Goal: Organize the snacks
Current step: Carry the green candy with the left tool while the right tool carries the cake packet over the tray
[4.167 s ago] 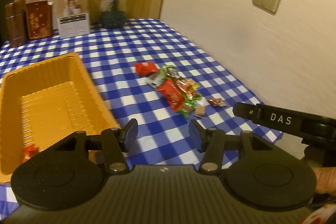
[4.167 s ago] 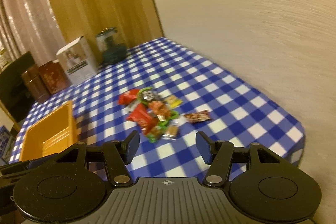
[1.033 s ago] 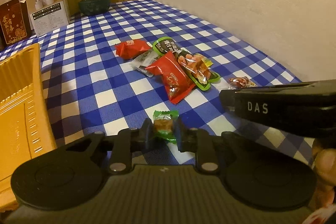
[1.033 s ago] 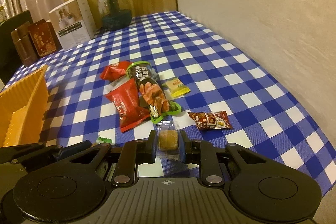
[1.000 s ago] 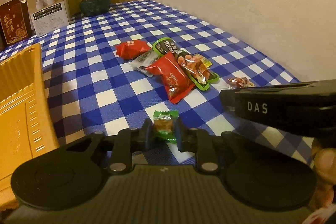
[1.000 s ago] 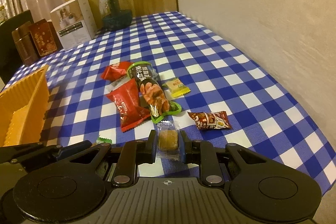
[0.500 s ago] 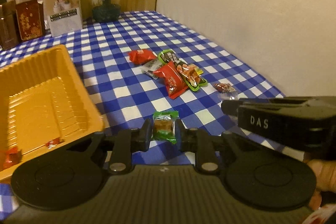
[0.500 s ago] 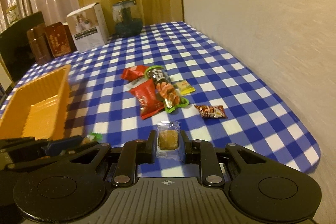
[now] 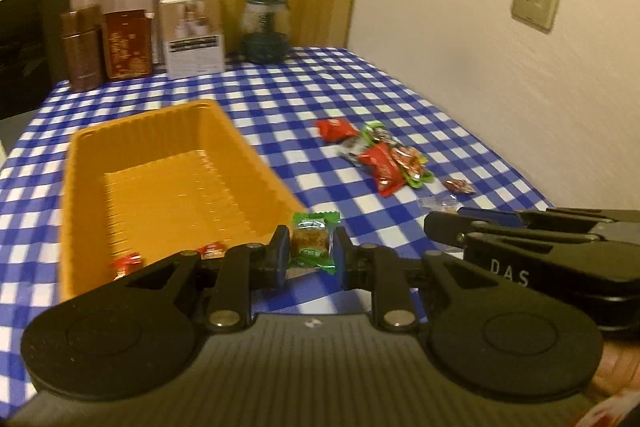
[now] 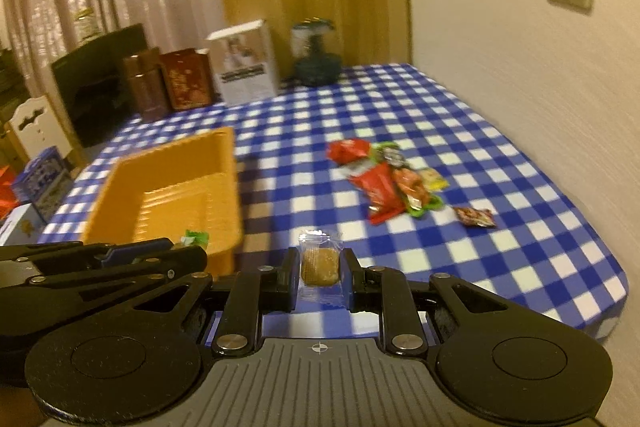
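Blue-and-white checked tablecloth [image 9: 328, 79], orange tray [image 9: 168, 131], green-wrapped candy [image 9: 314, 241], clear-wrapped brown candy [image 10: 320, 263], black grippers

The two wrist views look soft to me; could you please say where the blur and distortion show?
Left wrist view: warm dim light, checked tablecloth smeared, green-wrapped candy fairly sharp in the left hand-held gripper. Right wrist view: snack pile blurred, wall bowed by fisheye, clear-wrapped biscuit sharp in the right hand-held gripper.

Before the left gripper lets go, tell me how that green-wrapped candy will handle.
The green-wrapped candy is probably light: the left gripper pinches it alone. Its crinkled wrapper ends look floppy, the block inside stiffer. Dropped into the orange tray, it likely won't roll.
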The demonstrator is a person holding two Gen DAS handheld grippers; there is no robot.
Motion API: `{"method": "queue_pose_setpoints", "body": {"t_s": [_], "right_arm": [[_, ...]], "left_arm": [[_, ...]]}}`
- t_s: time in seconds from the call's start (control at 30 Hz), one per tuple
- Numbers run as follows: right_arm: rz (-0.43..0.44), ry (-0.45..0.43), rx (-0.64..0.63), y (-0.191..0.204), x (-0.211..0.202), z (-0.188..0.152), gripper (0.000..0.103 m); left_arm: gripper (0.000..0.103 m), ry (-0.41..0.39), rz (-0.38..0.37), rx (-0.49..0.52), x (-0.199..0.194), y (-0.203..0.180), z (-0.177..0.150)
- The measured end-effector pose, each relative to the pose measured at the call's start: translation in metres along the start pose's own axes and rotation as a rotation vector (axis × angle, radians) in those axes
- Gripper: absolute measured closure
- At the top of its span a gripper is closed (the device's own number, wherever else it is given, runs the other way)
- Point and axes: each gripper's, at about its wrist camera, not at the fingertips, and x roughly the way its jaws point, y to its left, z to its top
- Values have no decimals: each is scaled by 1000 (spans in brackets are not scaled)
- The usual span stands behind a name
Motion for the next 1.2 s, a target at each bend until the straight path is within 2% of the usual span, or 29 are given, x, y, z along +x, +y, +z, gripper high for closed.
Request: {"method": "queue_pose_setpoints", "body": {"t_s": [0.47,0.8,1.2], "right_arm": [[78,6,-66,49,4,4,81],[135,25,-92,75,22,7,81],[185,28,-114,99,48,24,81]], "left_arm": [[82,-14,99,-80,-34,60,-7],[82,-16,151,-131,-32,92,-3],[82,5,158,-151,-18,108,3]]}}
